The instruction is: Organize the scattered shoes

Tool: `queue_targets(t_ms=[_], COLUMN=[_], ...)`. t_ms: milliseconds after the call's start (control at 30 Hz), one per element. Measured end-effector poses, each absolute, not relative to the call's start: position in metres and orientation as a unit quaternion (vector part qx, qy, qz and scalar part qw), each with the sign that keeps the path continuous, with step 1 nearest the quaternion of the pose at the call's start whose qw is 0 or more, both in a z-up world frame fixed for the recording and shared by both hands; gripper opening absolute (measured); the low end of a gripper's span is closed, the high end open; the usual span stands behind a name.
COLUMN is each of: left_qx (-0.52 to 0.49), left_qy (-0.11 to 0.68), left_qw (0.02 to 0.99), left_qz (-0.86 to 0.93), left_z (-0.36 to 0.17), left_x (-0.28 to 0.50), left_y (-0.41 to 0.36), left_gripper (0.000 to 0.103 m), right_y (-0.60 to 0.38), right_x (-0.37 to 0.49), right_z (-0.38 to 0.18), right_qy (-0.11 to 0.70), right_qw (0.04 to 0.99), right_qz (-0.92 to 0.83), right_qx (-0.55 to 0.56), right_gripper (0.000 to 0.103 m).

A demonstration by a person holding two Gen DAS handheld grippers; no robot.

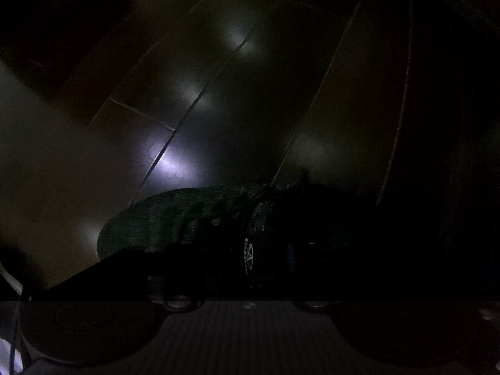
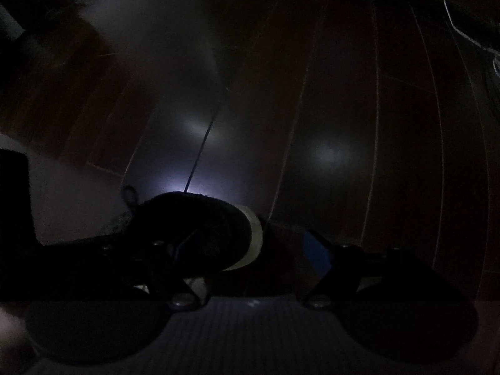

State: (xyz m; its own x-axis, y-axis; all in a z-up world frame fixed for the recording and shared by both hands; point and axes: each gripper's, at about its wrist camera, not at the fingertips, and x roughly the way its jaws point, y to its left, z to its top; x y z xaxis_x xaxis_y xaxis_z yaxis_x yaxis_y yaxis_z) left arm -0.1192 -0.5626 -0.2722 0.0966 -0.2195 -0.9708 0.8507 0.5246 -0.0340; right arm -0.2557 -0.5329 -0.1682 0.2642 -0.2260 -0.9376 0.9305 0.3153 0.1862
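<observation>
Left gripper (image 1: 250, 268): we have a dark shoe (image 1: 175, 218) right at the fingers, toe out to its left. Too dark to tell whether the jaws are clamped on it.

Right gripper (image 2: 253, 250): jaws spread. The left finger is sunk in a black shoe (image 2: 200, 228) with a pale heel band; the blue-padded right finger (image 2: 317, 251) stands clear of it. We'd close squarely on the collar before lifting and keep the sole level.

Beyond is plank floor (image 2: 343, 93) with glare spots. Fingertips and laces are lost in shadow. A cable (image 2: 456, 18) is cut off far right.

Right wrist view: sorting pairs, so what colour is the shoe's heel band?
Pale, whitish heel band on a dark shoe; right wrist view shows it best.
</observation>
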Motion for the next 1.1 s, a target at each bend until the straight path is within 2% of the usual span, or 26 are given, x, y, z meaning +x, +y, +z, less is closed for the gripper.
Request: queue_targets(t_ms=[233,467,933,1100], left_qx=[0.236,0.195,0.192,0.188], left_qy=[0.547,0.556,0.558,0.568], left_qw=[0.697,0.724,0.775,0.775], left_qz=[-0.399,-0.359,-0.227,-0.203], left_z=[-0.25,-0.227,-0.236,-0.244], left_x=[-0.094,-0.052,0.009,0.014], left_y=[-0.539,-0.488,-0.409,-0.398], left_gripper=[0.082,0.083,0.083,0.083], right_y=[-0.531,-0.524,-0.526,-0.527], right_x=[-0.258,-0.247,-0.207,-0.199], right_z=[-0.168,-0.175,-0.188,-0.198], right_qy=[0.406,0.373,0.338,0.307], right_qw=[0.653,0.602,0.536,0.462], right_qz=[-0.436,-0.438,-0.415,-0.441], right_qx=[0.468,0.553,0.653,0.706], right_gripper=[0.077,0.08,0.089,0.091])
